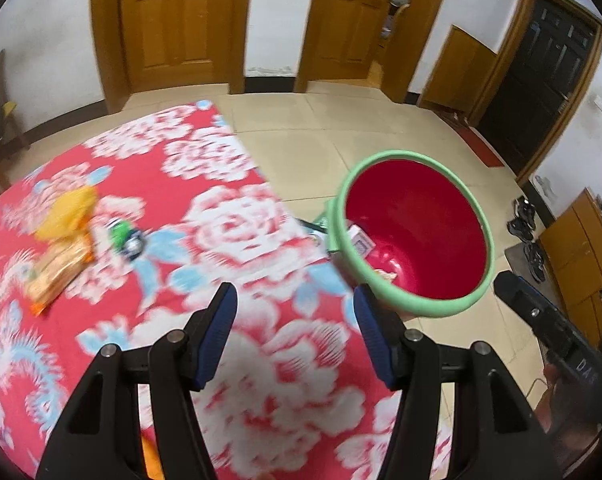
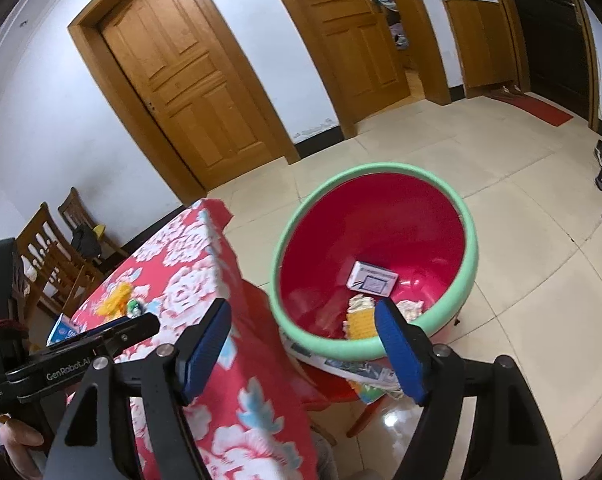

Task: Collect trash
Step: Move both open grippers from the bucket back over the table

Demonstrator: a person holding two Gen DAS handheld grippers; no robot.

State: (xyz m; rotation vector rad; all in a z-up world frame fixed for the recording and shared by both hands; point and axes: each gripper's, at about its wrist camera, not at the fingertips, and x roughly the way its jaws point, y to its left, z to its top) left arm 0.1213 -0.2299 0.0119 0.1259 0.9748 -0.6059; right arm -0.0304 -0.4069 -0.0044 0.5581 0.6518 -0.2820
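Two released, empty tools: left tool (image 1: 295, 312), right tool (image 2: 303, 330); blurred wrappers (image 1: 61, 240) on the tablecloth (image 1: 237, 216).

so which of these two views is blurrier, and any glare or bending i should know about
Left wrist view: the floral tablecloth and wrappers are smeared by motion blur; the red basin is a little softer. Right wrist view: sharper, the small box in the basin is crisp, with a bright glare patch on the floor tile. Both: fisheye bends the door frames, with dark corners.

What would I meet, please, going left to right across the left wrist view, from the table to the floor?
Orange packet → yellow wrapper → green wrapper → red basin → shoes.
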